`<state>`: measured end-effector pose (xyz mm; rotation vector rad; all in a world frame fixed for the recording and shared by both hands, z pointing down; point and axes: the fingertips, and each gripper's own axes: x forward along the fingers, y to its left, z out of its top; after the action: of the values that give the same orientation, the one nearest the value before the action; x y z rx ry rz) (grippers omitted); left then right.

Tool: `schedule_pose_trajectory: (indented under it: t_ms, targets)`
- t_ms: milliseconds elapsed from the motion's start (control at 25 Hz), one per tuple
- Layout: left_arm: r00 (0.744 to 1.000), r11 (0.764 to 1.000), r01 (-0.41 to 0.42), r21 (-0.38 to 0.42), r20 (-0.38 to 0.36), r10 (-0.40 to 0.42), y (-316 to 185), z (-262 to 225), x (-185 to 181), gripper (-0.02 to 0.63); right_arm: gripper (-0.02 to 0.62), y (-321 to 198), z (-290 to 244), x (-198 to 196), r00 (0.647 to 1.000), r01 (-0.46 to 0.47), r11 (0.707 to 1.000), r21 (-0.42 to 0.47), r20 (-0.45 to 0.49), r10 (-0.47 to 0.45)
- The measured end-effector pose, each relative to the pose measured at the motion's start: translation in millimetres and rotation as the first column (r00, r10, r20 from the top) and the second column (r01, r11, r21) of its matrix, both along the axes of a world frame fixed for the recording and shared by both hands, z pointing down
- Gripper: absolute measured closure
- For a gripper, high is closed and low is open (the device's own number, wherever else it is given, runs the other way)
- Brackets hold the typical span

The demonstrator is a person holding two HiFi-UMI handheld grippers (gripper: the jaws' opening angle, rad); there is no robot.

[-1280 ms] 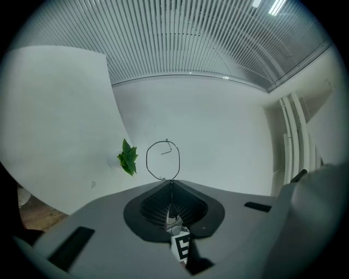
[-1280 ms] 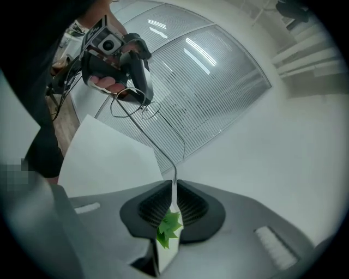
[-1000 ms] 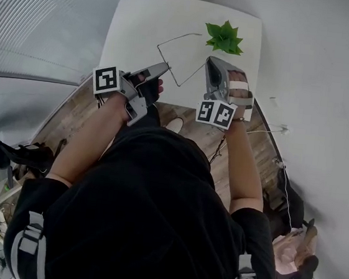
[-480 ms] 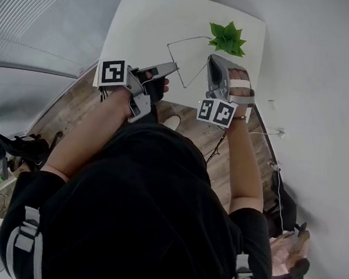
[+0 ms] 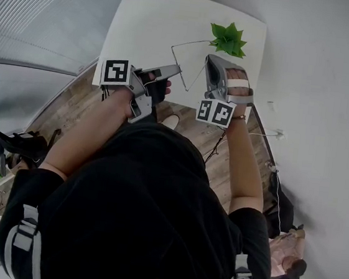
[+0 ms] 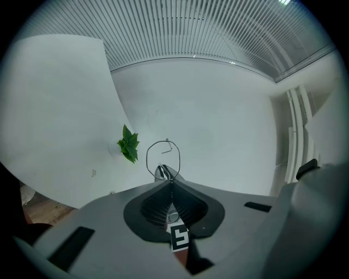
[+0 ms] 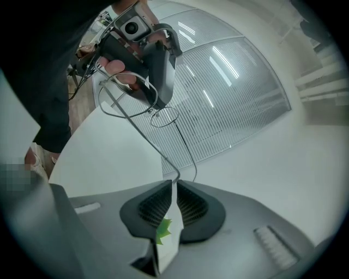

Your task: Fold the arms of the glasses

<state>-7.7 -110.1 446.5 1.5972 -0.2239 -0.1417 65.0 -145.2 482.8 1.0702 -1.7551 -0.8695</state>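
Thin wire-rimmed glasses hang in the air over the white table, held between both grippers. My left gripper is shut on the front frame; in the left gripper view one round lens stands just past its closed jaws. My right gripper is shut on the end of one long arm, and that arm runs from its jaws up to the lenses beside the left gripper. The arm stands unfolded, at a wide angle to the front.
A small green plant sits at the table's far right corner, close beyond the right gripper. Below the table's near edge are wooden floor, a white cable and dark items at left. Slatted blinds line the wall.
The left gripper has edged right, toward the right gripper, carrying the glasses' front with it. The right gripper keeps its place and its hold on the arm.
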Motion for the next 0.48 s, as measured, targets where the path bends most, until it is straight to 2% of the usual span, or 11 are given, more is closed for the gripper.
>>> schedule_pose_trajectory:
  t_ms: [480]
  targets:
    - [1.0, 1.0, -0.027, -0.004, -0.012, 0.027, 5.7, -1.3, 3.1, 0.592, 0.555, 2.2, 1.6, -8.0, 0.999, 0.051, 0.999, 0.006, -0.014, -0.051]
